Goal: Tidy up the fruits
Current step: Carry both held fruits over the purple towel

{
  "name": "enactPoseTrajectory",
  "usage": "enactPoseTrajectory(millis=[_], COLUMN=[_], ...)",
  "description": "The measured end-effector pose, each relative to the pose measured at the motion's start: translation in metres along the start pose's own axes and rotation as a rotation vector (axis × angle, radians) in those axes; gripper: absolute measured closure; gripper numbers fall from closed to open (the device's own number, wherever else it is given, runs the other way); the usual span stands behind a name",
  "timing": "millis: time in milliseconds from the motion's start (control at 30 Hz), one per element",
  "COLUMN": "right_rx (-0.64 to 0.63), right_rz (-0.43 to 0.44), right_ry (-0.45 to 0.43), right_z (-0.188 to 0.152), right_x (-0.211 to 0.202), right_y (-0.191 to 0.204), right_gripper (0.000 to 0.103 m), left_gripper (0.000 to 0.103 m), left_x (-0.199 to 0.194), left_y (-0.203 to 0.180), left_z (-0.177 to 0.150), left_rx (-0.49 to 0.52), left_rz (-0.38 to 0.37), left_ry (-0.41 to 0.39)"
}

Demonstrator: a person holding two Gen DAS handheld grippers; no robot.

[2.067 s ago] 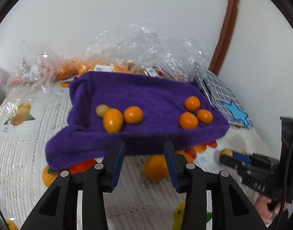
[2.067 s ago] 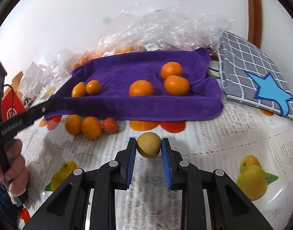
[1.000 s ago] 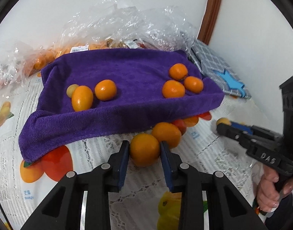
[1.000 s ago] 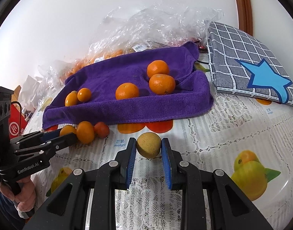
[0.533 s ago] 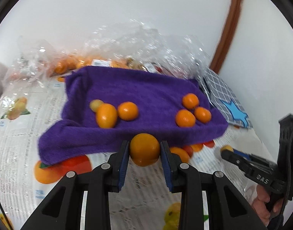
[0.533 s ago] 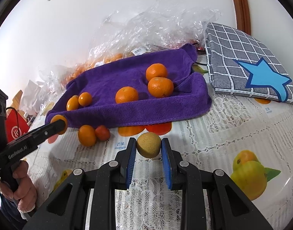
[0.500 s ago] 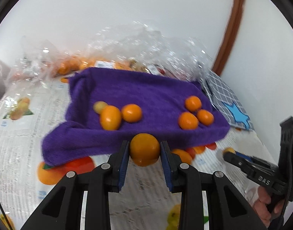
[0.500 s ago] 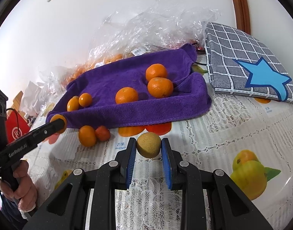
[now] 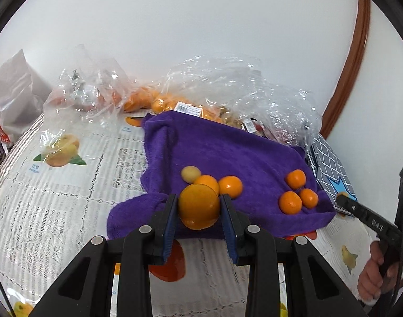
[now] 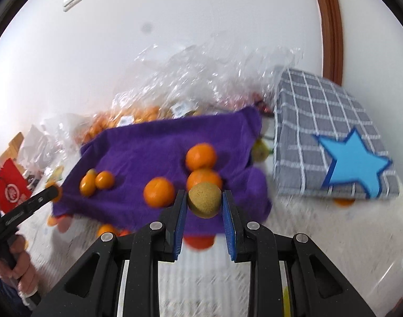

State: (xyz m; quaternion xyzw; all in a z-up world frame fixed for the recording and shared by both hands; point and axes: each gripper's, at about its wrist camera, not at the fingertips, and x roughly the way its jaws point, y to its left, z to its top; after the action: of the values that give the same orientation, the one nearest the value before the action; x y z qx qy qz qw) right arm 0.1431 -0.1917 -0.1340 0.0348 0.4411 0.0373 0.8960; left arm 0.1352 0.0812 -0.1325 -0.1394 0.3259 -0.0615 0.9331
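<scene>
fruits (image 9: 293, 202) on towel (image 9: 227, 153), bags (image 9: 241, 92) behind, cushion (image 10: 320, 121) right

An orange (image 9: 198, 207) — round, smooth and glossy — is sitting clamped between blue pads, hanging above the near edge of a purple towel (image 9: 227, 153). A dull yellow-brown fruit (image 10: 204, 199), round and rough-skinned, is being held the same way over the towel's front right part. On the towel, a pale yellow fruit (image 9: 190, 174) is touching two oranges (image 9: 230, 186), while three oranges (image 9: 296, 190) are clustering near the right edge.
</scene>
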Motion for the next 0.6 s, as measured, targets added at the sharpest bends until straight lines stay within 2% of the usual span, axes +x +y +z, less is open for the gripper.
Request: enactPoseTrajectory(millis=[133, 267, 600], right_rx=[-0.009, 0.021, 0.022], right_rz=[-0.027, -0.015, -0.027], right_ry=[0.017, 0.046, 0.068], right_z=[0.011, 0.005, -0.001], right_x=[0.02, 0.039, 0.045], right_y=[-0.006, -0.014, -0.02], right_gripper=[0.077, 0.077, 0.076], left_gripper=[0.072, 0.072, 0.072], left_x=[0.005, 0.009, 0.013], left_y=[0.003, 0.007, -0.002], left_z=[0.002, 0.002, 0.002], left_rx=[-0.004, -0.013, 0.015], left_rz=[0.021, 0.024, 0.002], left_ry=[-0.002, 0.003, 0.005])
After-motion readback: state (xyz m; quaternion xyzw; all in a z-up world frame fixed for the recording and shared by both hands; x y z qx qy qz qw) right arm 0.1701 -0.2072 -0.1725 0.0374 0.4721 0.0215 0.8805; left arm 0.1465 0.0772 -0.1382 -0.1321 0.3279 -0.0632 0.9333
